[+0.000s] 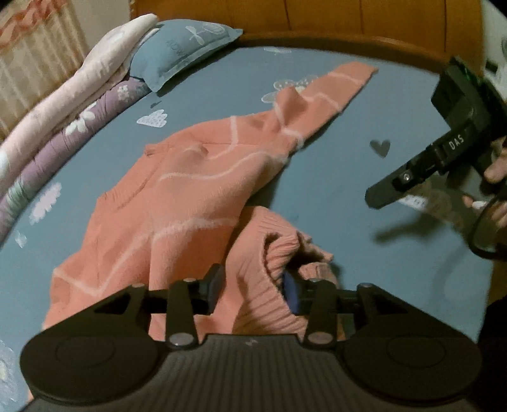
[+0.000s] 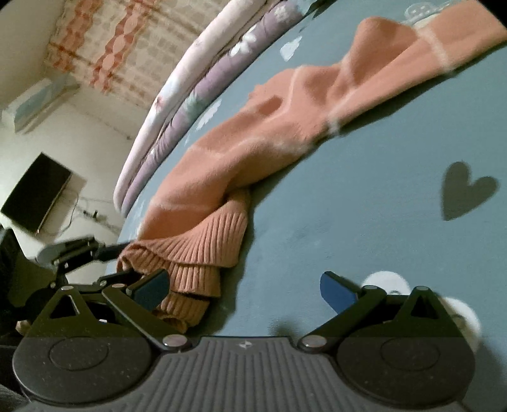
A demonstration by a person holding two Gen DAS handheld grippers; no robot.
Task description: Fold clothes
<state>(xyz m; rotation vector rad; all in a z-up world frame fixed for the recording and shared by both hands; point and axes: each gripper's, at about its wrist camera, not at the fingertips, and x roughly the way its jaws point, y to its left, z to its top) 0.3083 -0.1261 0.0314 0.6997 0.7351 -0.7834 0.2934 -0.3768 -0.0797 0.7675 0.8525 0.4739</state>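
So the pink sweater (image 1: 190, 190) is spread out loosely across the middle of the bed (image 1: 348, 177), not flat at all. One sleeve (image 1: 326, 92) is flung out toward the headboard (image 1: 317, 25) end, and the ribbed hem (image 1: 269, 253) is bunched up at the near edge. No tidy fold can be seen anywhere on it.

The hem is sitting right between the fingers of the left gripper (image 1: 252, 290), which is closed in narrow around the ribbing. It looks like it's gripped there, probably so that corner can be lifted or pulled straight, since a bunched hem has to be flattened before any fold will hold.

The right gripper (image 2: 244, 290) is held wide open, just above the sheet beside the hem, with one pad (image 2: 152, 288) close to the ribbing and nothing between the fingers. That fits a second grab on the hem being lined up, though it can't be told for sure.

Further out, a blue pillow (image 1: 187, 50) and rolled quilts (image 1: 63, 120) are stacked along the far side edge, well clear of the sweater.
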